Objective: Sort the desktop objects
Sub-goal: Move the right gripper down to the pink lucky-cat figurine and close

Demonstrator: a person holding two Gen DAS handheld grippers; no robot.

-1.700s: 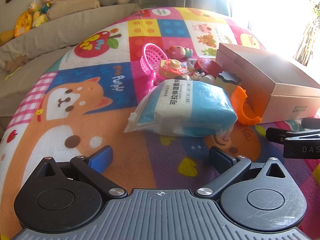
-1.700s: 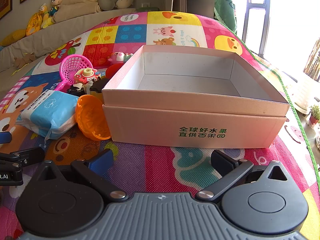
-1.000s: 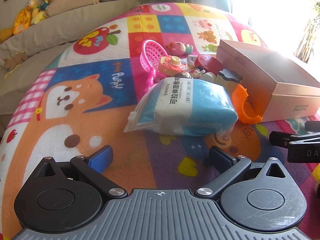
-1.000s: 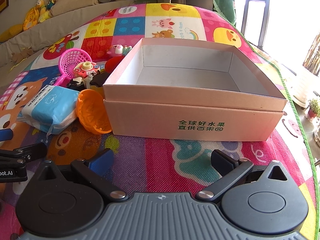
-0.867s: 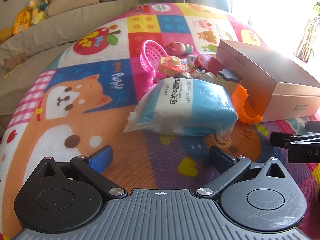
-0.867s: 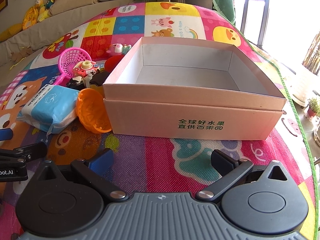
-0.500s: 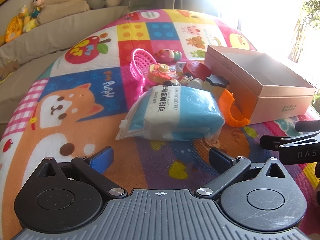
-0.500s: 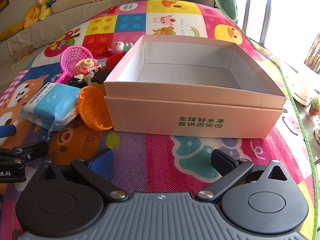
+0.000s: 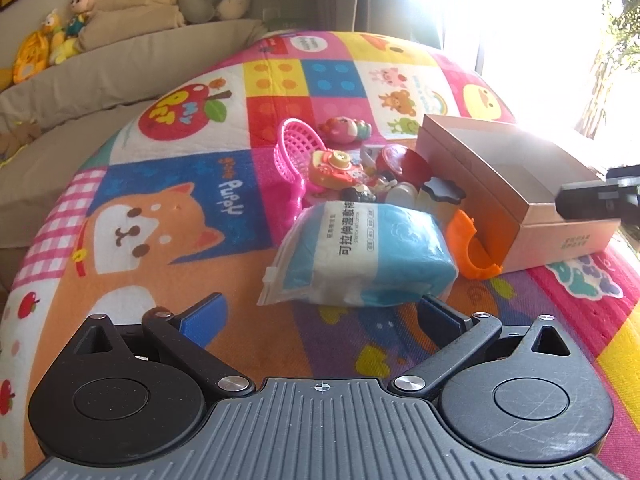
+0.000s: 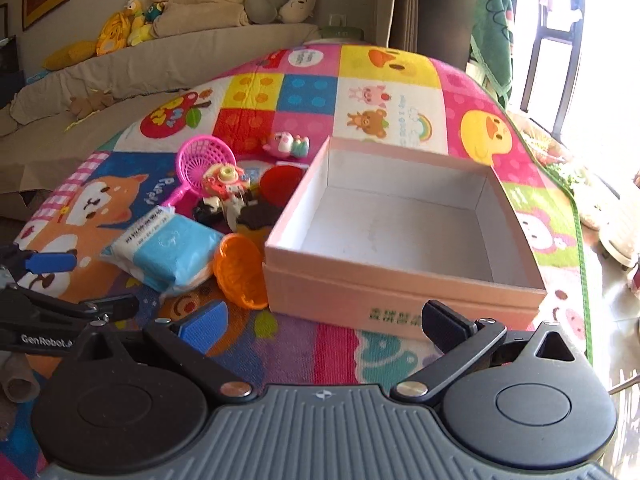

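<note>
An empty pink cardboard box [image 10: 404, 280] sits on the colourful play mat [image 9: 168, 208]; it also shows in the left wrist view [image 9: 500, 184]. Left of it lie a blue-and-white tissue pack [image 9: 360, 256] [image 10: 164, 248], an orange cup on its side [image 9: 472, 252] [image 10: 240, 276], a pink net scoop [image 9: 294, 156] [image 10: 200, 164], a pink toy camera [image 9: 332, 166] and a red lid [image 10: 282, 184]. My left gripper [image 9: 320, 316] is open and empty, just short of the tissue pack. My right gripper [image 10: 324, 322] is open and empty, in front of the box.
A small pink figure toy [image 9: 346, 130] lies behind the pile. A beige sofa with plush toys [image 10: 136, 20] runs along the back. A bright window stands at the right. The mat's green edge [image 10: 578, 216] is at the right.
Both grippers have risen and pulled back, so the pile and box look smaller. The right gripper has lifted and now looks down into the box. Nothing was grasped.
</note>
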